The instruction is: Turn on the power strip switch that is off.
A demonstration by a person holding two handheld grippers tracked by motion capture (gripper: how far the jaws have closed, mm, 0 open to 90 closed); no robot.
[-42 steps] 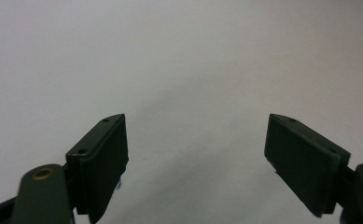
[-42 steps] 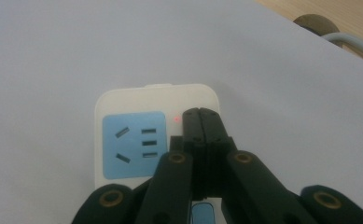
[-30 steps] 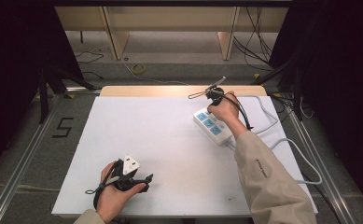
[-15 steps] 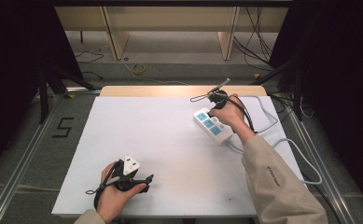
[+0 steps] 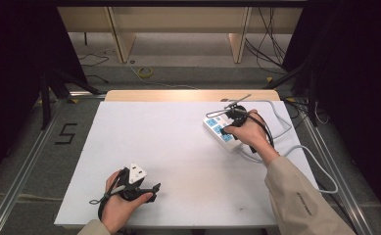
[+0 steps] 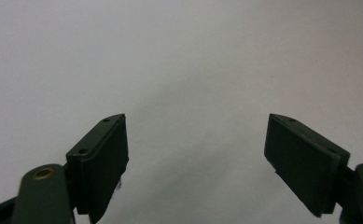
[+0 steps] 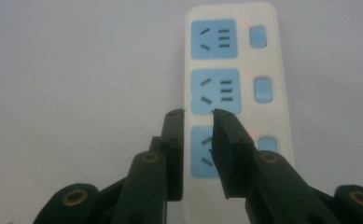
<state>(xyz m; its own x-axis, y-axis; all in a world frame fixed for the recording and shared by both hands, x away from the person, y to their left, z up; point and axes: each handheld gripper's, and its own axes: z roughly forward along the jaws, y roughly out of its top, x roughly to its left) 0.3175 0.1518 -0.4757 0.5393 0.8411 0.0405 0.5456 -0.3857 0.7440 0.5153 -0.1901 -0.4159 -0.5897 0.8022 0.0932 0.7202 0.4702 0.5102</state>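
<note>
A white power strip (image 5: 221, 132) with three blue sockets and blue switches lies at the table's right; small red lights glow beside its switches (image 7: 235, 70). My right gripper (image 5: 226, 126) hovers just over the strip, its jaw tips above the middle socket (image 7: 197, 114). Its jaws have just been opening; a narrow gap shows between them with nothing in it. My left gripper (image 5: 129, 188) rests near the front edge at the left, open wide over bare white tabletop (image 6: 195, 121), holding nothing.
The strip's grey cable (image 5: 296, 147) loops off the right edge of the white table (image 5: 168, 147). A wooden strip (image 5: 188, 95) borders the far edge. Metal rails and loose cables lie on the floor around it.
The right hand has come toward the near side, from beyond the strip's far end to over the strip. The left hand and the strip have stayed put.
</note>
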